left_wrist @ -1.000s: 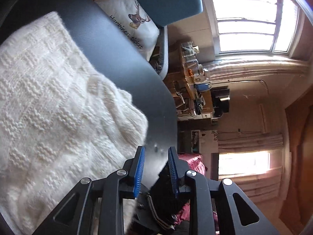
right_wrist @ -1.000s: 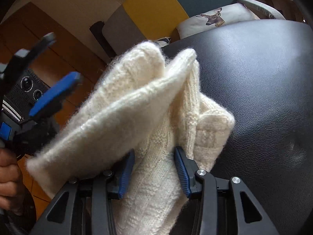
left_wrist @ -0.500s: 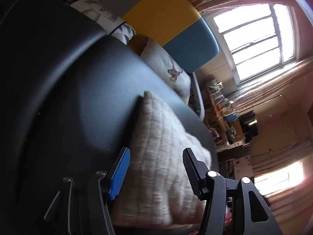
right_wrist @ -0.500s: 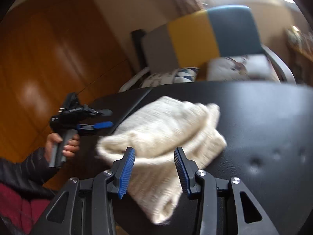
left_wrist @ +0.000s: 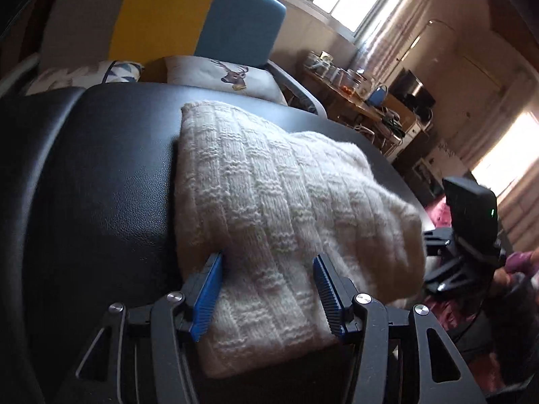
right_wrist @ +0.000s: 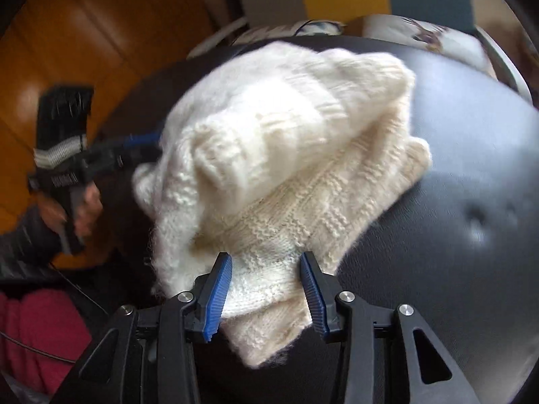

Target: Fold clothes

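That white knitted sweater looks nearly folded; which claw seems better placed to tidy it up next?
Probably the right claw. Its open fingers straddle the near edge of the sweater, right below the bunched, uneven layer on top. The left claw is also open around the sweater's edge, but that side already lies flat.

The right wrist view is motion-blurred: the far edge of the white knitted sweater (right_wrist: 286,155) is smeared, and the left gripper (right_wrist: 141,143) is indistinct, its jaw state unreadable there. The sweater hides the black seat (left_wrist: 101,181) beneath it. In the left wrist view, the right gripper (left_wrist: 434,256) is partly behind the sweater; its fingertips are hidden. Items on the far desk (left_wrist: 357,101) are too small to identify.
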A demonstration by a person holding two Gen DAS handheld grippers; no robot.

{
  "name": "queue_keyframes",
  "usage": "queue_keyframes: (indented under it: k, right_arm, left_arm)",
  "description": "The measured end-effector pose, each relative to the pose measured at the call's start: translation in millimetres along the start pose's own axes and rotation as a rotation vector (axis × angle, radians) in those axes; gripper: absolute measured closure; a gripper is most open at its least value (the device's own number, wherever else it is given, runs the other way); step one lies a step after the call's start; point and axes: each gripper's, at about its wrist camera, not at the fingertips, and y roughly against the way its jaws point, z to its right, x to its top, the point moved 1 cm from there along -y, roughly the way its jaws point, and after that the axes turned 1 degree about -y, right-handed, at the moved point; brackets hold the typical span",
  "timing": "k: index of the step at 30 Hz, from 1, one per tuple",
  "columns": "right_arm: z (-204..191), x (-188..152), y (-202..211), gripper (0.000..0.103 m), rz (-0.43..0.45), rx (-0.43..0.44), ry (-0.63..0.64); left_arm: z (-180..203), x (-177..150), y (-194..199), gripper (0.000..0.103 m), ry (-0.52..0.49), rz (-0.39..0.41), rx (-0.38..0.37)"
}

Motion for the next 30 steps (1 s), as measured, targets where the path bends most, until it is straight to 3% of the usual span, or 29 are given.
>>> queue_keyframes:
  k: [4,6,9,15,17,18,20,23,25,26,27,28,30]
  right_arm:
    - [28.2,-3.3,29.8,0.06,0.109,0.088,-0.203]
    - [46.5,3.3,42.2,0.06,0.205,0.206,-0.354]
    - [58.5,20.2,32.5,0.059,0.26,0.392,-0.493]
    - [78.8,43.0,-22.7,0.057,0.252,0.429,-0.699]
    - [77.5,51.2,-32.9,0.057,0.279,0.457,-0.688]
    - [70.5,56.8,-35.5,0.06,0.279,0.417,-0.621]
    - [48.3,68.0,-35.0,0.078,0.243,0.258,-0.466]
    - [7.8,81.5,-7.7,0.085,0.247,0.069,-0.234]
    - [-16.8,84.0,14.7,0.086,0.26,-0.1,-0.074]
    - [-19.3,89.1,10.6,0.086,0.214,-0.22,-0.009]
    - [-10.6,87.5,-0.3,0.086,0.147,-0.304,0.01]
    - [3.0,81.4,-13.1,0.086,0.084,-0.329,-0.011]
    - [38.5,62.7,-26.6,0.086,0.03,-0.314,-0.076]
  left_arm:
    - [-5.5,-1.4,12.6,0.048,0.039,0.04,-0.057]
    - [-6.5,0.5,15.9,0.048,0.042,0.052,-0.083]
    - [-1.6,1.8,14.9,0.048,0.016,0.052,-0.089]
    - [21.2,5.9,14.3,0.048,-0.1,0.052,-0.121]
    - [31.3,8.7,9.7,0.048,-0.16,0.037,-0.153]
    - [37.2,9.6,5.3,0.048,-0.189,0.017,-0.172]
    - [49.3,7.7,-8.8,0.045,-0.255,-0.053,-0.215]
    - [63.4,-7.3,-28.2,0.041,-0.348,-0.188,-0.266]
    - [71.8,-17.1,-27.4,0.04,-0.437,-0.225,-0.288]
    - [75.1,-21.4,-24.8,0.04,-0.476,-0.243,-0.31]
    - [76.8,-24.5,-22.7,0.04,-0.499,-0.264,-0.333]
    - [77.5,-25.7,-21.0,0.04,-0.509,-0.283,-0.349]
    - [77.3,-23.3,-17.4,0.04,-0.504,-0.325,-0.386]
